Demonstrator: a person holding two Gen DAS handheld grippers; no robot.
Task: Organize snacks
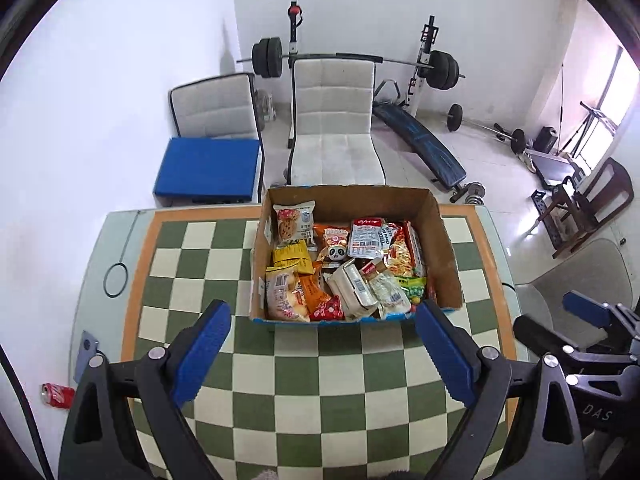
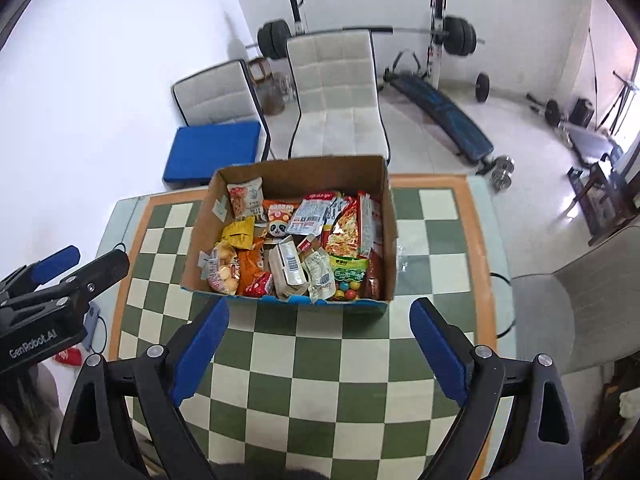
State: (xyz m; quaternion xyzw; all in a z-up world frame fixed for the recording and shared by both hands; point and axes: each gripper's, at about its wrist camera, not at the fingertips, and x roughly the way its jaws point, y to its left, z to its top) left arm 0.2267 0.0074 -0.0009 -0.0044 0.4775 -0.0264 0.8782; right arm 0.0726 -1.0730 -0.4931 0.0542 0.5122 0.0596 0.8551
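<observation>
A cardboard box full of several snack packets stands at the far side of the green-and-cream checkered table. Inside lie a cookie packet, a panda packet, a yellow packet, a noodle pack and a green candy bag. My left gripper hovers open just short of the box's near wall, nothing between its blue pads. My right gripper is likewise open and empty in front of the box.
Two pale chairs stand behind the table, one with a blue cushion. A weight bench and barbell fill the back. A red can lies on the floor at left. Another chair sits right of the table.
</observation>
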